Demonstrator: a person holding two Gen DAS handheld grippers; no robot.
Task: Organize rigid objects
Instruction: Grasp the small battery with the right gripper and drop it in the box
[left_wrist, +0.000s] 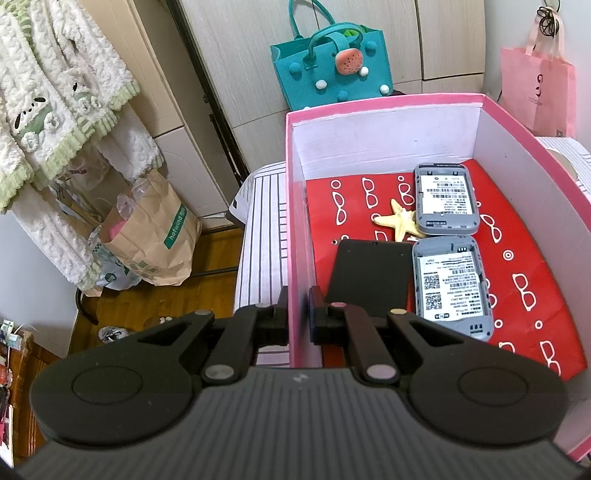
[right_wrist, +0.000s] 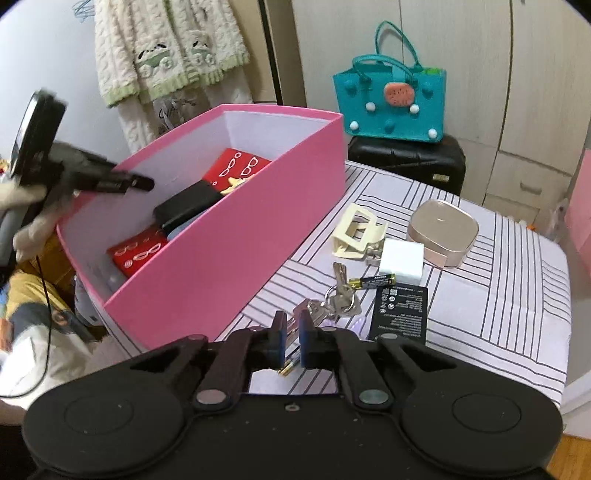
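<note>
A pink box (left_wrist: 295, 206) (right_wrist: 236, 251) stands on a striped table. Inside, on a red sheet, lie two grey devices (left_wrist: 443, 199) (left_wrist: 452, 288), a starfish (left_wrist: 400, 223) and a black cover (left_wrist: 371, 277). My left gripper (left_wrist: 298, 314) straddles the box's left wall, jaws nearly closed on the wall. It also shows in the right wrist view (right_wrist: 144, 182) over the box. My right gripper (right_wrist: 291, 338) hovers low over the table, jaws a narrow gap apart, above a small battery (right_wrist: 290, 365). Keys (right_wrist: 338, 299), a black battery pack (right_wrist: 400, 312) and an AA battery (right_wrist: 371, 282) lie just ahead.
A cream hair clip (right_wrist: 356, 230), a white charger (right_wrist: 400, 260) and a gold case (right_wrist: 443, 232) lie further on the table (right_wrist: 498, 302). A teal bag (right_wrist: 388, 107) sits on a black suitcase (right_wrist: 406, 158) behind. A paper bag (left_wrist: 151, 240) stands on the floor at left.
</note>
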